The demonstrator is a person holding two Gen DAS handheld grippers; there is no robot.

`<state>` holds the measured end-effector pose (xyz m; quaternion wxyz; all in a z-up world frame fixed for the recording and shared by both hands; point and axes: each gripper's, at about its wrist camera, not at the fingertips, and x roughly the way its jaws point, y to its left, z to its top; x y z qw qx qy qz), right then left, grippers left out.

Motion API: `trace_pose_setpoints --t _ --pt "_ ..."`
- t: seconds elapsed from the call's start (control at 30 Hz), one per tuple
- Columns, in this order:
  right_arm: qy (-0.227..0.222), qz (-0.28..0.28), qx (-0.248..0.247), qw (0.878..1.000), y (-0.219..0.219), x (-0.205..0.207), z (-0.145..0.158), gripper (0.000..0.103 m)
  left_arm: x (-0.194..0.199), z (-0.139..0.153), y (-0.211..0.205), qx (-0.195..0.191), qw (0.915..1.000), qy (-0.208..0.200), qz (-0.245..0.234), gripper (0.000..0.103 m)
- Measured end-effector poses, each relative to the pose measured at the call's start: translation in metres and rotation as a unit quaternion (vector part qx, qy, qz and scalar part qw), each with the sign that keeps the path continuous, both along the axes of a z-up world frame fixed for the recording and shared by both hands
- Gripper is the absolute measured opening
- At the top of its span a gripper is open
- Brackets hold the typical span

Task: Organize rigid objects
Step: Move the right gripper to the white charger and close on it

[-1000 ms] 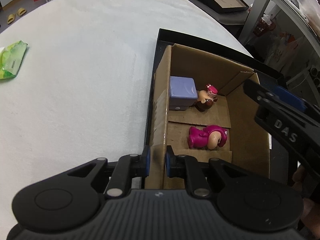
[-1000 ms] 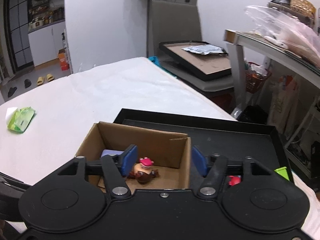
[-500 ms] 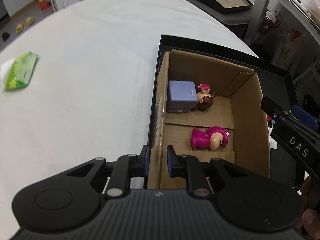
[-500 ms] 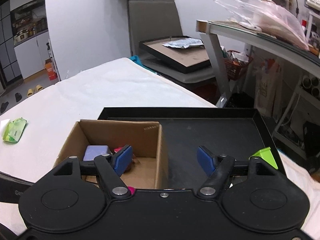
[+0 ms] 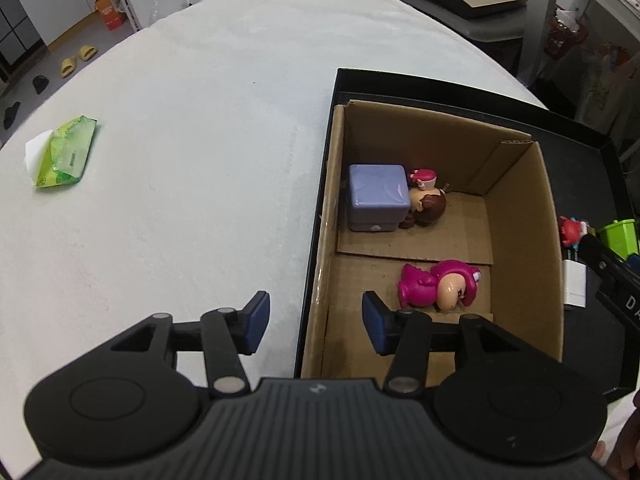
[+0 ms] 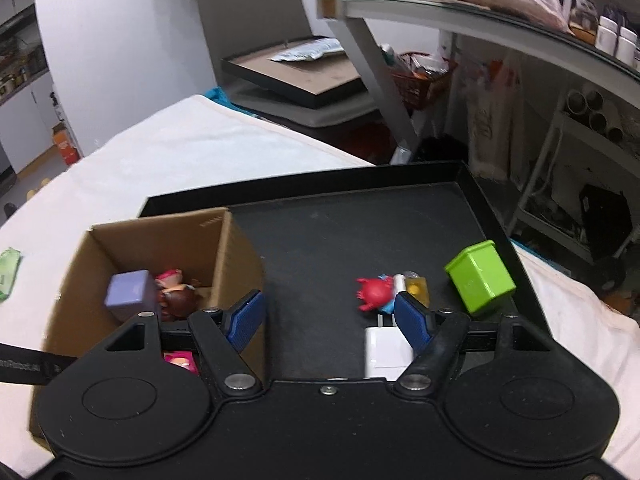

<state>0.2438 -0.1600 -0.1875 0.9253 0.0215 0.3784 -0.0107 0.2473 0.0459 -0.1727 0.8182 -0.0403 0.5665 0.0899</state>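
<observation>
A cardboard box (image 5: pixel 516 216) stands in the left part of a black tray (image 6: pixel 344 232). Inside it lie a lilac cube (image 5: pixel 378 196), a brown figurine with a pink hat (image 5: pixel 426 200) and a magenta figurine (image 5: pixel 436 286). My left gripper (image 5: pixel 314 322) is open, its fingers astride the box's near left wall without touching it. On the tray floor right of the box sit a red crab toy (image 6: pixel 372 292), a small yellow piece (image 6: pixel 416 286), a white block (image 6: pixel 386 350) and a green cube (image 6: pixel 480 276). My right gripper (image 6: pixel 330 320) hangs open above the tray, just before the crab toy.
A green wipes packet (image 5: pixel 64 152) lies on the white table (image 5: pixel 200 120) at far left. Beyond the table stand a chair with a dark tray (image 6: pixel 296 72) on it and a metal shelf (image 6: pixel 480 16). The tray's back half is bare.
My left gripper has let go of the box wall and opened. The right gripper has swung right, from over the box to over the loose toys on the tray.
</observation>
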Motion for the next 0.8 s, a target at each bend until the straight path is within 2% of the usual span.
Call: trace_pose_setpoints --t 0.27,0.4,0.57,0.67,0.7,0.8 --pt "0.043 -0.036 0.005 0.998 -0.028 0.016 -0.021 0.071 0.008 -0.008 -0.009 0.034 0.9993 0.013 -0.002 0.050" --pt "0.068 -0.032 0.007 0.997 -0.033 0.021 -0.033 0.071 0.011 -0.011 -0.016 0.046 0.9988 0.019 0.003 0.050" --pt "0.110 -0.019 0.009 0.994 -0.034 0.028 -0.055 0.068 0.016 -0.015 -0.025 0.041 0.9987 0.027 0.013 0.050" --pt "0.127 -0.020 0.007 0.992 -0.038 0.030 -0.063 0.051 0.017 -0.016 -0.031 0.046 0.9984 0.029 0.013 0.050" --pt "0.134 -0.022 0.012 0.991 -0.041 0.030 -0.066 0.038 0.017 -0.016 -0.032 0.047 0.9984 0.030 0.014 0.050" --pt "0.129 -0.023 0.005 0.991 -0.043 0.029 -0.065 0.036 0.017 -0.015 -0.035 0.054 0.9980 0.030 0.014 0.050"
